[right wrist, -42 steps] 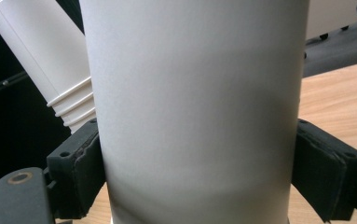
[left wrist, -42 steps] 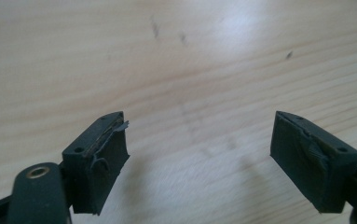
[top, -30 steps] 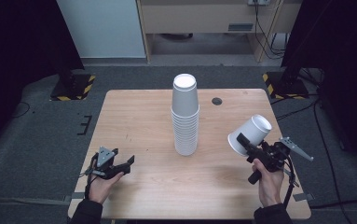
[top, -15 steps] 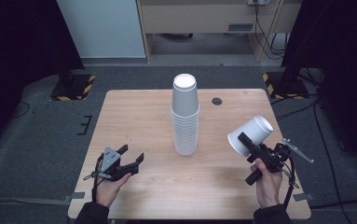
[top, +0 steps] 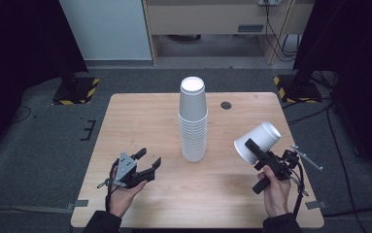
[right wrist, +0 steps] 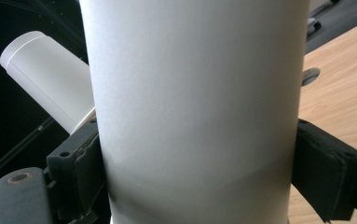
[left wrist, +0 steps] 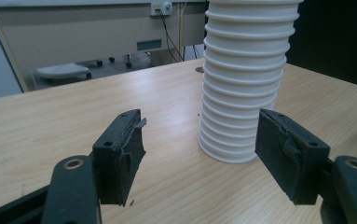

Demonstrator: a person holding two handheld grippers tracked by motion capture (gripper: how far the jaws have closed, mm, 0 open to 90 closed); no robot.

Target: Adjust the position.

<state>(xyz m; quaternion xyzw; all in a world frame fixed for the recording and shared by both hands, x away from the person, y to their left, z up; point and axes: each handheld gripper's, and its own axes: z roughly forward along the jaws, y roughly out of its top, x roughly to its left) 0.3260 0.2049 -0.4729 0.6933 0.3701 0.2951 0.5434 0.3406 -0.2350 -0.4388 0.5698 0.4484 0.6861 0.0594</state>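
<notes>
From above, we saw a single white paper cup [top: 259, 140] tilted, clamped in our right gripper [top: 253, 147]. A tall stack of white paper cups [top: 193, 121] stood between the grippers on the pale wooden table [top: 140, 116]; grey carpet lay around.

In the left gripper view, our left gripper [left wrist: 199, 149], empty, had just been closing, jaws apart, stack just beyond.

In the right gripper view, both pads [right wrist: 80, 163] pressed the cup's smooth wall.

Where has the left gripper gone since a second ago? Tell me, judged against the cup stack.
Yes. The left gripper, nothing between its fingers, which have just been closing, has shifted rightward toward the cup stack on the table.
</notes>
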